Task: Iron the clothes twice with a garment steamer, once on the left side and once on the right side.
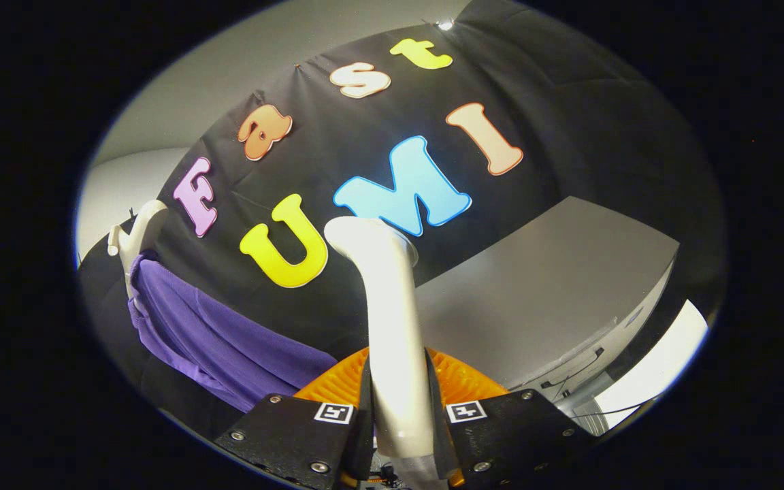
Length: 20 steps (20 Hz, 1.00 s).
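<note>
Gripper [399, 415] clamped on garment steamer handle [392, 320], both fingers pressing it. Steamer lifted, head at 12 o'clock. Purple garment [222, 333] hangs at 10 o'clock, well apart. Judged: neither side ironed yet; both passes remain.

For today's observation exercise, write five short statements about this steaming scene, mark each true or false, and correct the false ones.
1. The claw is shut on the white plastic steamer handle. True.
2. The purple knitted garment lies folded on the grey table. False: it hangs on a white hanger against the black cloth wall.
3. The steamer handle rises between the fingers. True.
4. The steamer's head touches the garment. False: they are apart.
5. An orange ribbed part sits just behind the fingers. True.
</note>
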Each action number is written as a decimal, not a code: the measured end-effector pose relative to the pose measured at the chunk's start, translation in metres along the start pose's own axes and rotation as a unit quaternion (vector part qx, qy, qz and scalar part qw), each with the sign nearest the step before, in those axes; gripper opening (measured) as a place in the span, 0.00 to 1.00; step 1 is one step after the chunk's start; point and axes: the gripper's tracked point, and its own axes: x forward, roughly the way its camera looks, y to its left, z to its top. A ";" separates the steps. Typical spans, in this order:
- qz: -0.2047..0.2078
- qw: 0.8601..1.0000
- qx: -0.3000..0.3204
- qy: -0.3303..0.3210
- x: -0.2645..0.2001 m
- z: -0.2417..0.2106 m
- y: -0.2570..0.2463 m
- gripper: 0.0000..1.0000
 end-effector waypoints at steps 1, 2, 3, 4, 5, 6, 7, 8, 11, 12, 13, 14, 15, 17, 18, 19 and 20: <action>-0.004 1.000 -0.002 -0.014 -0.011 -0.002 0.005 0.35; -0.011 0.999 -0.008 -0.030 -0.021 -0.005 0.009 0.35; -0.017 0.999 -0.012 -0.047 -0.031 -0.006 0.014 0.35; -0.020 0.998 -0.010 -0.061 -0.042 -0.007 0.022 0.35; -0.020 0.997 -0.001 -0.072 -0.046 -0.007 0.029 0.35; -0.019 0.997 0.005 -0.079 -0.054 -0.010 0.036 0.35; -0.019 0.996 0.006 -0.089 -0.063 -0.011 0.044 0.35; -0.021 0.995 0.004 -0.102 -0.072 -0.011 0.052 0.35; -0.034 0.987 -0.025 -0.156 -0.097 -0.015 0.079 0.35; -0.041 0.982 -0.052 -0.174 -0.104 -0.018 0.087 0.35; -0.044 0.979 -0.076 -0.185 -0.108 -0.022 0.098 0.35; -0.040 0.976 -0.095 -0.190 -0.110 -0.029 0.111 0.35; -0.035 0.974 -0.109 -0.193 -0.112 -0.033 0.125 0.35; -0.030 0.969 -0.136 -0.202 -0.114 -0.042 0.147 0.35; -0.028 0.966 -0.151 -0.208 -0.113 -0.045 0.158 0.35; -0.023 0.963 -0.165 -0.213 -0.113 -0.048 0.170 0.35; -0.017 0.960 -0.177 -0.218 -0.113 -0.054 0.182 0.35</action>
